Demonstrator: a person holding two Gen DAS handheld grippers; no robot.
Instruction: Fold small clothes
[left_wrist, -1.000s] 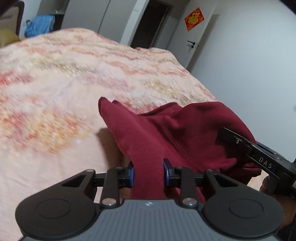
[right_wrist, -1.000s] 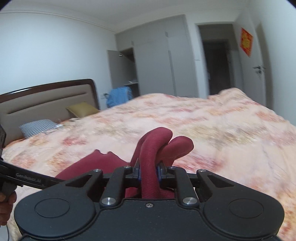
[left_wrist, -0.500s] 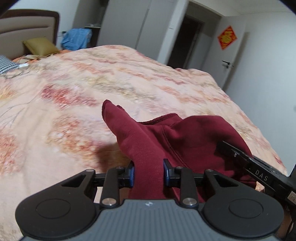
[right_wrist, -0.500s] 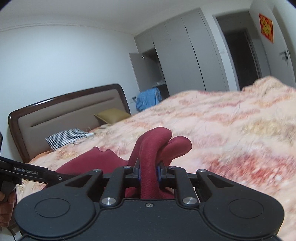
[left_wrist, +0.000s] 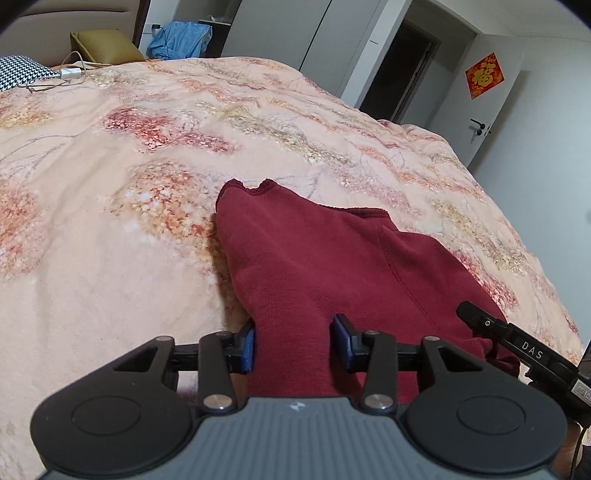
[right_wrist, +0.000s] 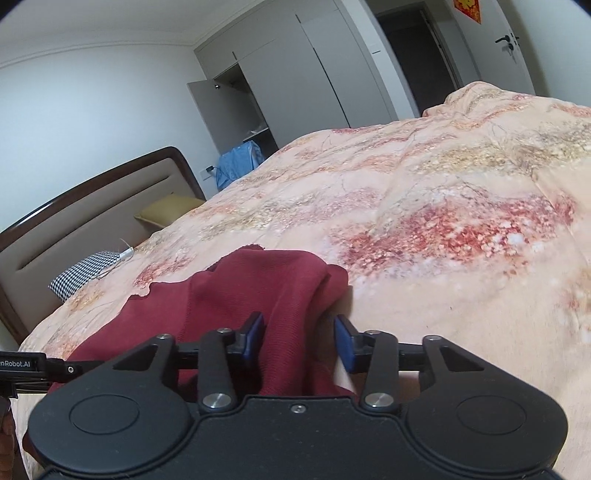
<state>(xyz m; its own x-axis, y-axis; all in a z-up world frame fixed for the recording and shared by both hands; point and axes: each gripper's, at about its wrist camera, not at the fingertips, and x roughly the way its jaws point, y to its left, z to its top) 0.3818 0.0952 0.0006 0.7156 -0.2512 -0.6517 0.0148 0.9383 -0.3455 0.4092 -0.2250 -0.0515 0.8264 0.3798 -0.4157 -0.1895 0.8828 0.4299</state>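
A small dark red knit garment (left_wrist: 317, 258) lies on the peach floral bedspread (left_wrist: 129, 177). Its edge runs between the blue pads of my left gripper (left_wrist: 293, 345), whose jaws stand apart, so it is open around the cloth. In the right wrist view the same garment (right_wrist: 236, 295) lies flat, one fold passing between the jaws of my right gripper (right_wrist: 299, 343), which is also open with a gap beside the cloth. The right gripper's finger (left_wrist: 517, 343) shows at the garment's right side in the left wrist view.
A houndstooth pillow (right_wrist: 85, 273), an olive pillow (right_wrist: 170, 214) and a white cable (left_wrist: 55, 79) lie near the headboard (right_wrist: 92, 206). Blue clothing (left_wrist: 181, 40) hangs by the wardrobe. The bed's edge drops off on the right, towards a white door (left_wrist: 491, 107).
Both grippers have opened: they pinched the raised red cloth before, and now the jaws stand apart. The garment has dropped flat onto the bedspread and both grippers sit lower.
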